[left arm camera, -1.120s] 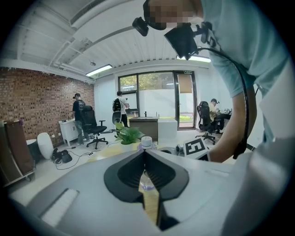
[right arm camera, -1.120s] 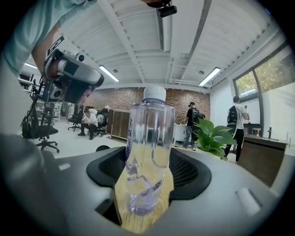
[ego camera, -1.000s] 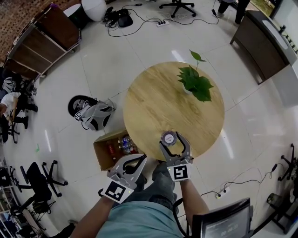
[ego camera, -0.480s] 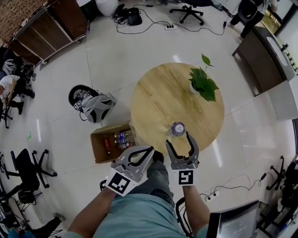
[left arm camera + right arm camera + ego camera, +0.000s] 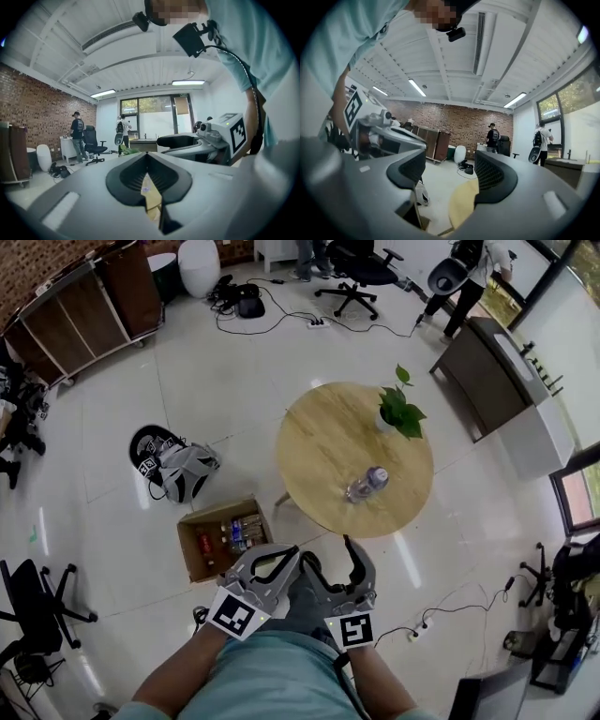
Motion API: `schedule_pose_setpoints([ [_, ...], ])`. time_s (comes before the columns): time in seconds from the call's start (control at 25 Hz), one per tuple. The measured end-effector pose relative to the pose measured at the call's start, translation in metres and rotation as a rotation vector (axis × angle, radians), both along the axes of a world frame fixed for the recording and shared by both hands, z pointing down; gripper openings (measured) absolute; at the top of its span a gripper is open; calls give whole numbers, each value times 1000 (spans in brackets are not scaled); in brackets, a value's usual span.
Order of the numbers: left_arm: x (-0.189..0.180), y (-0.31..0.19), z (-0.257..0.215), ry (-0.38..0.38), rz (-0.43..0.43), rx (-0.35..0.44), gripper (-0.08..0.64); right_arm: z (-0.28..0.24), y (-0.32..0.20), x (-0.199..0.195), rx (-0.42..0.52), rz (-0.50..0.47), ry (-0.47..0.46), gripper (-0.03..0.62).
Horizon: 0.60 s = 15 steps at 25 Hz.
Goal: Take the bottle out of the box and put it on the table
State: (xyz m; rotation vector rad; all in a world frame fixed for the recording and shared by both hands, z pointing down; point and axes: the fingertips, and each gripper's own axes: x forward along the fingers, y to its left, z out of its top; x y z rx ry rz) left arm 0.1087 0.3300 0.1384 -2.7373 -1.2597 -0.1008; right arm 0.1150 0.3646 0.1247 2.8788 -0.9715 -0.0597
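A clear bottle point(image 5: 367, 484) sits on the round wooden table point(image 5: 323, 442), near the edge closest to the person and well apart from the potted plant point(image 5: 397, 412) on the far side. Whether the bottle stands upright or lies on its side cannot be told from the steep head view.

Both grippers hang low over the person's lap, clear of the table and touching nothing. The left gripper point(image 5: 292, 556) has its jaws drawn together, tips meeting with only a thin slit behind them, and nothing held; its own view shows the same point(image 5: 146, 154). The right gripper point(image 5: 359, 555), just beside it, has its jaws spread wide and empty, with bare floor and the table's rim showing between them in its own view point(image 5: 450, 174).

On the white floor beside the table, the open cardboard box point(image 5: 190, 557) holds several more bottles point(image 5: 234, 530). A grey backpack point(image 5: 184, 472) lies near it. Two people point(image 5: 77, 135) stand near office chairs at the far end of the room.
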Motion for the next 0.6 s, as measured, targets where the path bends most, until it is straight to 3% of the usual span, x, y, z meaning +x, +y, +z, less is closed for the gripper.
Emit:
schedule_pose_setpoints([
  [0.36, -81, -44, -25, 51, 43, -55, 11, -34, -54, -88, -11, -15, -9, 318],
  [0.6, -127, -19, -33, 70, 62, -41, 11, -51, -26, -137, 27, -21, 12, 295],
])
